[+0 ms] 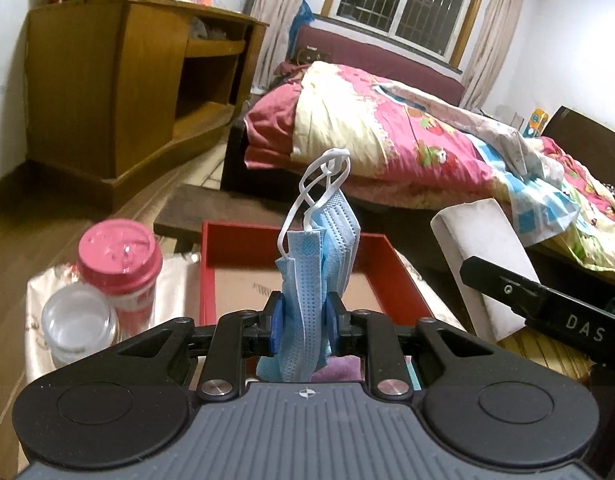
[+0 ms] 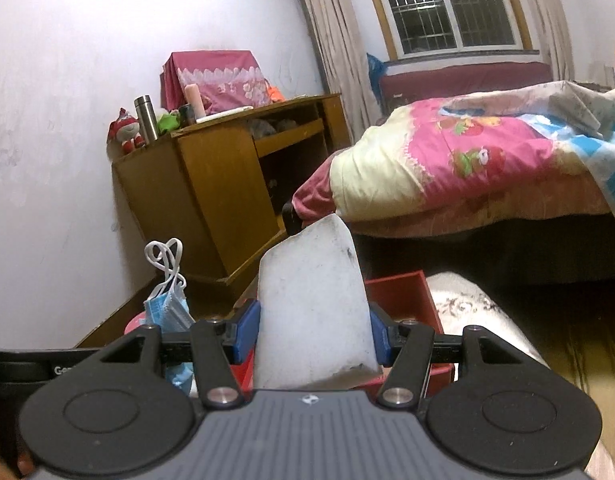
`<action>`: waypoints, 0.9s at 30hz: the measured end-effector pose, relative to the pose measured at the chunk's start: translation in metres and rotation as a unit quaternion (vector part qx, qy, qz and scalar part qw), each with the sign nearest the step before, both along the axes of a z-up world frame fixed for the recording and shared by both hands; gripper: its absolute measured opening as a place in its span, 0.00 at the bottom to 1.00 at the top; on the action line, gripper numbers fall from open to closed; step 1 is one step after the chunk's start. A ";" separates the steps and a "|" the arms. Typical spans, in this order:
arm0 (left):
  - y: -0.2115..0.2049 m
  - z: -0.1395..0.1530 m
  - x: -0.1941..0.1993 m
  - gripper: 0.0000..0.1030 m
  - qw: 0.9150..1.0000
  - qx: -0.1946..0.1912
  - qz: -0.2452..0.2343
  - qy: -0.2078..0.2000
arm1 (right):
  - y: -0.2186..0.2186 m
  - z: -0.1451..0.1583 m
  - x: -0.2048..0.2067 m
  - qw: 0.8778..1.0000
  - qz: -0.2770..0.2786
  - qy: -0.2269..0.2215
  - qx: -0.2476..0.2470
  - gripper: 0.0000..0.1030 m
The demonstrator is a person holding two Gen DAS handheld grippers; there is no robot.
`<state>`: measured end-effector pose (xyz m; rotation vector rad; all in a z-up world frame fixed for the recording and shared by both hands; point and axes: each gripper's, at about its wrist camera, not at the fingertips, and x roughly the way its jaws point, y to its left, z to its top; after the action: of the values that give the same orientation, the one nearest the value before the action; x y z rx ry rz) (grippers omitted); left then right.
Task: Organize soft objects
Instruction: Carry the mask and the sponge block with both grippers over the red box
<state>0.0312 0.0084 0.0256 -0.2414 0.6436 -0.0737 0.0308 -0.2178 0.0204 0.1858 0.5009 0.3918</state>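
My left gripper (image 1: 305, 322) is shut on a bunch of blue face masks (image 1: 319, 256) with white ear loops, held upright above a red box (image 1: 211, 276). The masks also show in the right wrist view (image 2: 167, 308). My right gripper (image 2: 311, 336) is shut on a white foam block (image 2: 311, 300), which stands up between the blue pads. The block also shows in the left wrist view (image 1: 483, 256), to the right of the red box. The red box shows behind the block in the right wrist view (image 2: 403, 300).
A pink-lidded cup (image 1: 121, 268) and a clear jar (image 1: 81, 324) stand left of the box on a pale cloth. A purple cloth (image 1: 339, 368) lies under my left gripper. A wooden cabinet (image 1: 107, 92) stands at the left wall; a bed with a pink quilt (image 1: 387, 128) fills the right.
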 end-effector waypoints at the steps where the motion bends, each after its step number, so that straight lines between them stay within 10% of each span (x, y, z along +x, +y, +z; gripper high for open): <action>1: 0.000 0.000 0.003 0.21 1.000 0.001 0.001 -0.001 | 0.001 0.000 0.004 1.000 -0.002 -0.001 0.001 0.27; 20: -0.002 -0.027 0.086 0.22 0.998 0.049 0.027 0.030 | 0.011 -0.036 0.086 0.999 -0.018 0.040 -0.016 0.28; 27: 0.000 -0.041 0.105 0.39 0.996 0.066 0.032 0.047 | 0.012 -0.064 0.126 0.996 -0.017 0.089 -0.028 0.30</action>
<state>0.1361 0.0080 -0.0153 -0.1383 0.7309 0.0424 0.1567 -0.2056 -0.0431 0.1751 0.6819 0.3285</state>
